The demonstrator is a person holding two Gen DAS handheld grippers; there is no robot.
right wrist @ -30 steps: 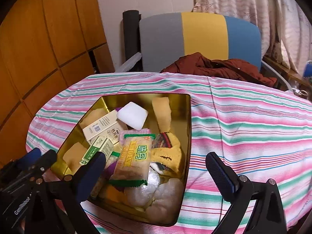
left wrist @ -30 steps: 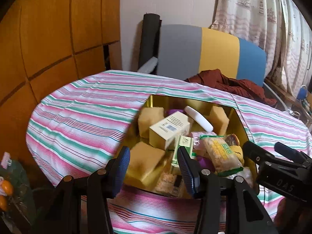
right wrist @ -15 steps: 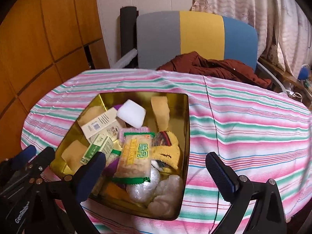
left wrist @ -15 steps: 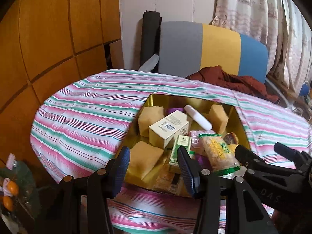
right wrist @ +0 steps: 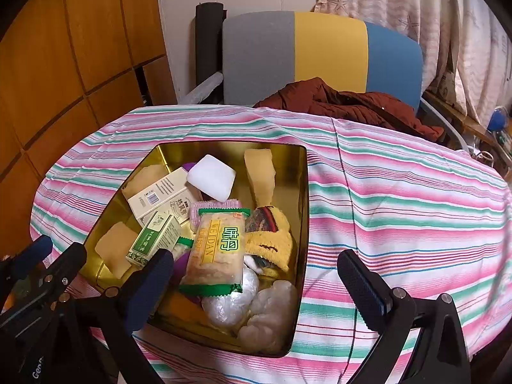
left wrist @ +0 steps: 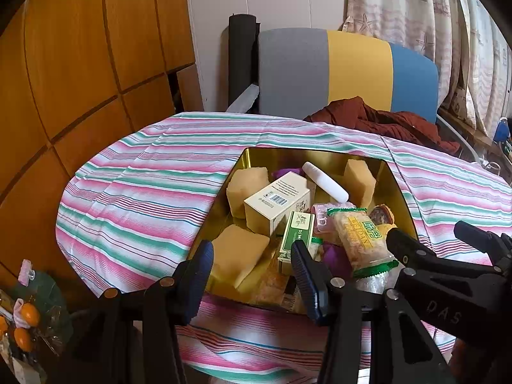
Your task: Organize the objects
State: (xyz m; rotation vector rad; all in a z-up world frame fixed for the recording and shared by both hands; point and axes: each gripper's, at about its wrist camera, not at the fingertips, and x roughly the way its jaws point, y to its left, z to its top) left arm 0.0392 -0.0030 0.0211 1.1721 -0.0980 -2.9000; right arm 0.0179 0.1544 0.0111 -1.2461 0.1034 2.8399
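One gold tin [right wrist: 302, 192] on one striped cloth [right wrist: 400, 198]. Inside the tin: three yellow sponges [left wrist: 248, 180] by the left-wrist count, one cream box [right wrist: 161, 196], one green box [right wrist: 153, 238], one white block [right wrist: 212, 177], one snack pack [right wrist: 216, 254], two clear plastic lumps [right wrist: 270, 315] at its near end. Behind the tin, one chair [right wrist: 320, 51] with one red garment [right wrist: 345, 102].

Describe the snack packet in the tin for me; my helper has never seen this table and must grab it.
On the striped tablecloth sits an open gold tin full of odds and ends. The snack packet lies on top of the pile at its middle, beside a yellow sock. It alone is see-through with green zigzag ends and WEIDAN printed along it.
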